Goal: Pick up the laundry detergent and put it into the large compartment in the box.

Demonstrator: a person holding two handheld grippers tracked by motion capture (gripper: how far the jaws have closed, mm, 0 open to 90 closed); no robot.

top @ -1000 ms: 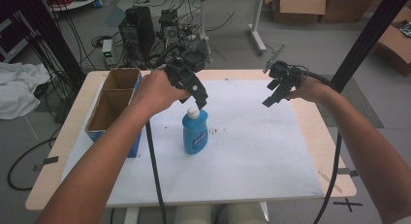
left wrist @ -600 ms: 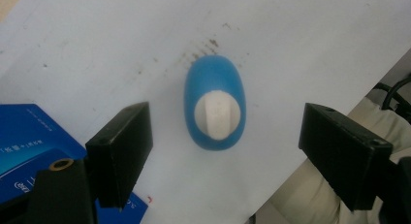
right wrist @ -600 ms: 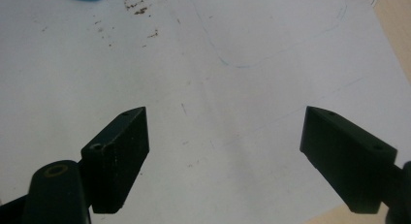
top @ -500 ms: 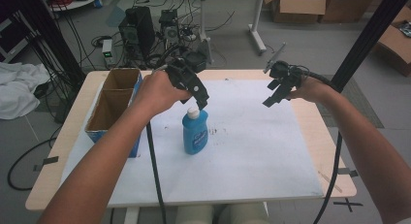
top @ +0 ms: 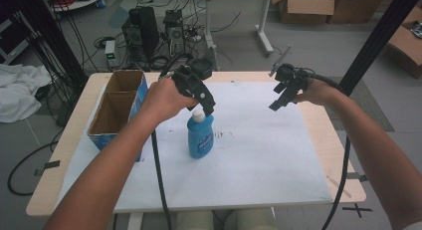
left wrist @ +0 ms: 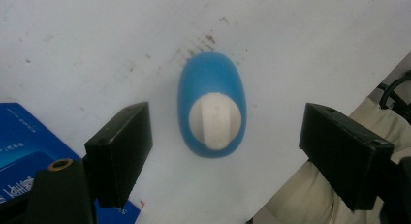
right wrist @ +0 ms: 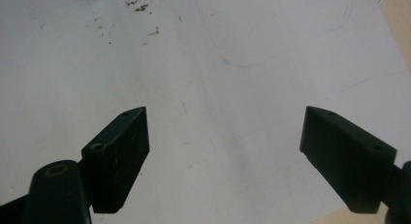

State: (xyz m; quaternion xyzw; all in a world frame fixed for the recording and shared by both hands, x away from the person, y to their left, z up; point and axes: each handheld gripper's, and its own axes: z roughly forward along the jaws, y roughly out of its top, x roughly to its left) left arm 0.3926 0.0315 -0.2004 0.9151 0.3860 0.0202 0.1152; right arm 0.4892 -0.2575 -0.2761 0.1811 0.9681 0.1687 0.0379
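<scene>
A blue bottle (top: 200, 139) with a white cap (top: 199, 115) stands upright on the white sheet (top: 259, 155) near the table's middle. My left gripper (top: 207, 108) hovers just above the cap and points down. In the left gripper view I look straight down on the blue bottle (left wrist: 212, 95) and its white cap (left wrist: 214, 120). The left gripper (left wrist: 227, 141) is open, its jaws wide on either side and clear of the bottle. My right gripper (top: 277, 101) hangs open above the sheet at the back right; the right gripper (right wrist: 225, 146) holds nothing.
An open cardboard box (top: 115, 110) with blue sides and two compartments stands at the table's left. The white sheet (right wrist: 218, 78) carries brown specks and a faint pen outline. Bare wood borders the table's right edge (top: 338, 155). Cables and equipment lie on the floor behind.
</scene>
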